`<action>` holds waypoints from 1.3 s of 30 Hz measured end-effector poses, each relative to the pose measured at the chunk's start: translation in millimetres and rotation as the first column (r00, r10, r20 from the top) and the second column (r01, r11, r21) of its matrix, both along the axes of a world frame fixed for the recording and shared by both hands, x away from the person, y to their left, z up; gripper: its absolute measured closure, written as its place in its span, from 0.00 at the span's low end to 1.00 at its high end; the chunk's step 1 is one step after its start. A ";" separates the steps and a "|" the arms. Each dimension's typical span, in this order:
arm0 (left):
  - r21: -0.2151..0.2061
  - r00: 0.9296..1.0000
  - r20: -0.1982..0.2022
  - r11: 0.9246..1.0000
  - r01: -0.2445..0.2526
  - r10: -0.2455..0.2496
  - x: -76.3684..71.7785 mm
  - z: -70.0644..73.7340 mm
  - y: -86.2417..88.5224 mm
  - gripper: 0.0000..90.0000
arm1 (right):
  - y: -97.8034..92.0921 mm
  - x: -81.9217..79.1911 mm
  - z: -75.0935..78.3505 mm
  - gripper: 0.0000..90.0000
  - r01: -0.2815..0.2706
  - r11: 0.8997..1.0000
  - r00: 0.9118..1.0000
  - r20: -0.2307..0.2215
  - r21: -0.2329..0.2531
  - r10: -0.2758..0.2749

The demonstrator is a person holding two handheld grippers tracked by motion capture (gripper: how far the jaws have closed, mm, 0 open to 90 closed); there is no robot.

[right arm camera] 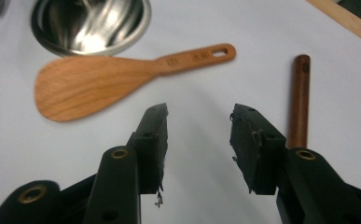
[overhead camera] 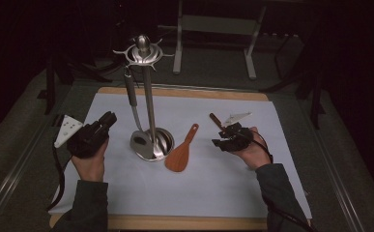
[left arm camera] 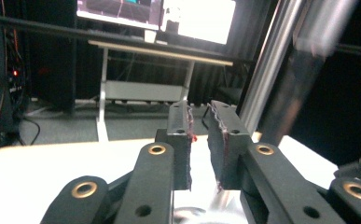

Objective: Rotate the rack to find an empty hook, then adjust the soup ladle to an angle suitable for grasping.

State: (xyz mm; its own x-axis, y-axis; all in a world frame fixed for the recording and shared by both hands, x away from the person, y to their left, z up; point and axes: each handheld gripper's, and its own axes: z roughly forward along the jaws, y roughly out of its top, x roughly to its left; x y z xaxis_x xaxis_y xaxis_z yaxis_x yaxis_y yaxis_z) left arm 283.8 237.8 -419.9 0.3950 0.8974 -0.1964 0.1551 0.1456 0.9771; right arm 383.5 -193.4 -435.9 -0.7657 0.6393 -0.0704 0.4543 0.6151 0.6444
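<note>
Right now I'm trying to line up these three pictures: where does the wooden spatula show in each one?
High view: the wooden spatula lies on the white sheet near the middle, handle pointing up and right, just right of the metal stand's base.
Left gripper view: not in it.
Right gripper view: upper left, handle running right, above the open jaws.
Shared landmark: the stand's shiny round base, beside the blade.

Wooden spatula (overhead camera: 179, 153) beside steel utensil stand (overhead camera: 148, 101).
</note>
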 end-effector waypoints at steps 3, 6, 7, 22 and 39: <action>0.011 1.000 -0.019 1.000 0.007 -0.007 -4.0 -14.1 -0.6 0.86 | -3.0 2.1 -1.8 0.62 0.013 1.000 1.000 0.000 -0.019 -0.013; 0.006 0.999 -0.044 1.000 0.023 -0.023 -6.4 -29.2 1.3 0.84 | -7.0 4.4 -2.9 0.62 0.028 1.000 1.000 0.002 -0.015 -0.028; 0.009 0.998 -0.051 1.000 0.026 -0.026 -6.8 -32.9 1.7 0.83 | -8.3 5.3 -3.3 0.63 0.032 0.999 0.999 0.002 -0.016 -0.032; 0.097 0.986 -0.167 0.994 0.039 -0.022 -9.7 -96.8 9.0 0.78 | -19.1 30.9 -26.9 0.95 0.152 0.975 0.987 -0.020 -0.162 -0.157; 0.070 0.977 -0.213 0.997 0.019 -0.004 -4.8 -113.9 18.6 0.78 | -28.9 80.6 -55.3 1.00 0.344 0.913 0.928 -0.073 -0.219 -0.366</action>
